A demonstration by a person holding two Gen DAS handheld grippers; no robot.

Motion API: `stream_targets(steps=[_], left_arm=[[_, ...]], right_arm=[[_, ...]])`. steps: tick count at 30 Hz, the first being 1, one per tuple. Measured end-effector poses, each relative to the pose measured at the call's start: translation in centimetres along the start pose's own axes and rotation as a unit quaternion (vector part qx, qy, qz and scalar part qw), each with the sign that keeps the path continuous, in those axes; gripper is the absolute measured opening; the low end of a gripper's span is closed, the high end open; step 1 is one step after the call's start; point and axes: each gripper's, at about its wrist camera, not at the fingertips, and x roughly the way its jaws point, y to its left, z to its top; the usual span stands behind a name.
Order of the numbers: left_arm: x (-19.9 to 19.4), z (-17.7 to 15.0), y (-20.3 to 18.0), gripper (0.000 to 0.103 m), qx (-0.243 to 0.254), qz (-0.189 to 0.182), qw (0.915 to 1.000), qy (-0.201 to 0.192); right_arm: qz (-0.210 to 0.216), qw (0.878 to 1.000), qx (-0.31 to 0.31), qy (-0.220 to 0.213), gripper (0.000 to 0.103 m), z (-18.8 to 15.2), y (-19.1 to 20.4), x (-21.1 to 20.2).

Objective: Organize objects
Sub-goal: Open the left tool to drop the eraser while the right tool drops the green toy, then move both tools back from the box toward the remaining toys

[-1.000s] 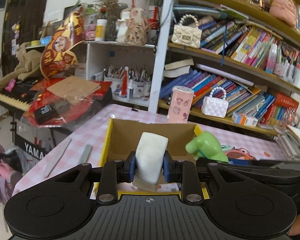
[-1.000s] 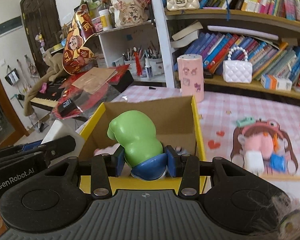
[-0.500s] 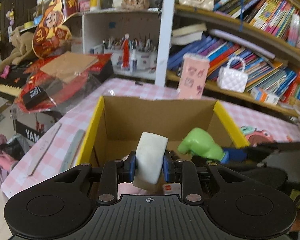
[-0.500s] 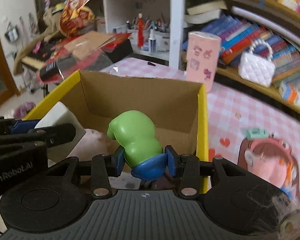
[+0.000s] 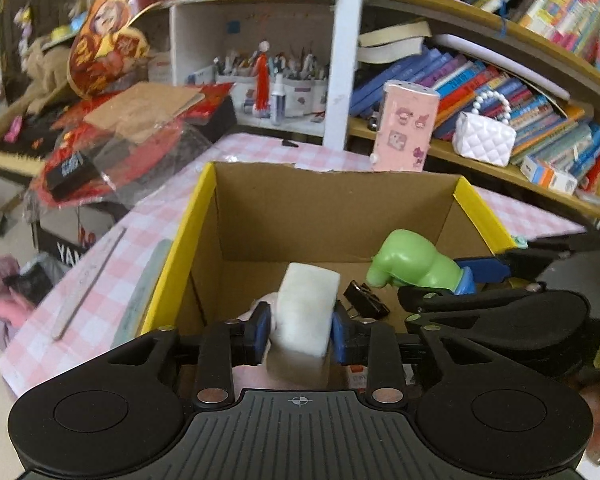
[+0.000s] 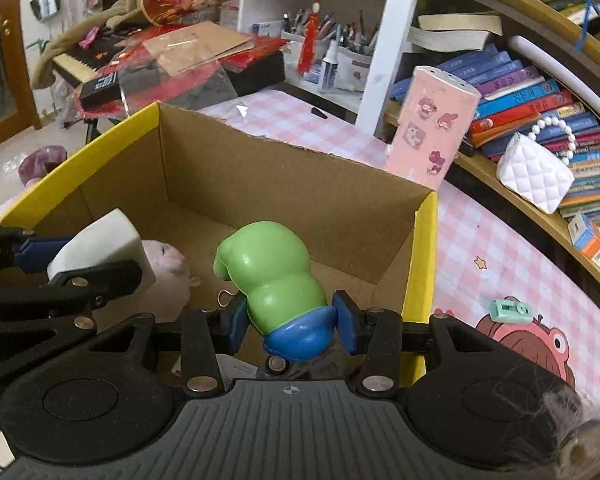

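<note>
Left wrist view: the left gripper (image 5: 299,330) is reaching down into an open box (image 5: 202,216) with yellow rims, standing on a pink checked worktop (image 5: 100,264). A white block (image 5: 306,308) is standing upright between its blue pads, long axis pointing up and away; the jaws are opening, and the pads are looking just clear of the block's sides. Under and left of the block, a pink plush (image 5: 266,304) is lying on the box floor. A black clip (image 5: 366,300) is lying just right of the block. Further right, the right gripper (image 5: 466,276) is crossing in from the side with a green toy (image 5: 414,264), its rounded end pointing left. Beyond the box, a pink case (image 5: 406,128) is standing upright by a white post, with a white bag (image 5: 484,142) on the bookshelf behind.

Right wrist view: the right gripper (image 6: 288,322) is hanging over the near edge of the box (image 6: 422,264). Its jaws are opening; the green toy (image 6: 270,276) is sitting between the pads, blue base nearest the camera, long axis leaning up and left. The right pad is standing slightly off the base; the left pad is close against it. The left gripper (image 6: 60,264) is coming in from the left with the block (image 6: 100,240), the plush (image 6: 166,276) lying below it. The pink case (image 6: 434,128) is standing past the far right corner. A small teal thing (image 6: 508,310) is lying on the worktop (image 6: 480,240) right of the box.
</note>
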Motion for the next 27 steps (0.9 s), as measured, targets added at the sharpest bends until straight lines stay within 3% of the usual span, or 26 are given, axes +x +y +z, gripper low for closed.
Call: stream_targets(steps=[3, 13, 20, 27], left_arm=[[-0.8, 0.1, 0.6, 0.051, -0.017, -0.003, 0.9998, -0.004], [-7.6, 0.1, 0.9, 0.081, -0.012, -0.007, 0.9951, -0.098], [-11.6, -2.0, 2.1, 0.084, -0.004, 0.011, 0.9922, -0.124], [-13.9, -4.9, 3.7, 0.085, -0.015, 0.031, 0.9929, -0.114]], right_arm=[[0.002, 1.0, 0.025, -0.01, 0.043, -0.1, -0.4, -0.6], [-0.008, 0.991, 0.109, -0.08, 0.049, -0.8, -0.5, -6.6], [-0.021, 0.983, 0.136, -0.122, 0.053, -2.7, 0.8, -11.3], [-0.021, 0.983, 0.143, -0.112, 0.054, -6.3, 3.4, -13.9]])
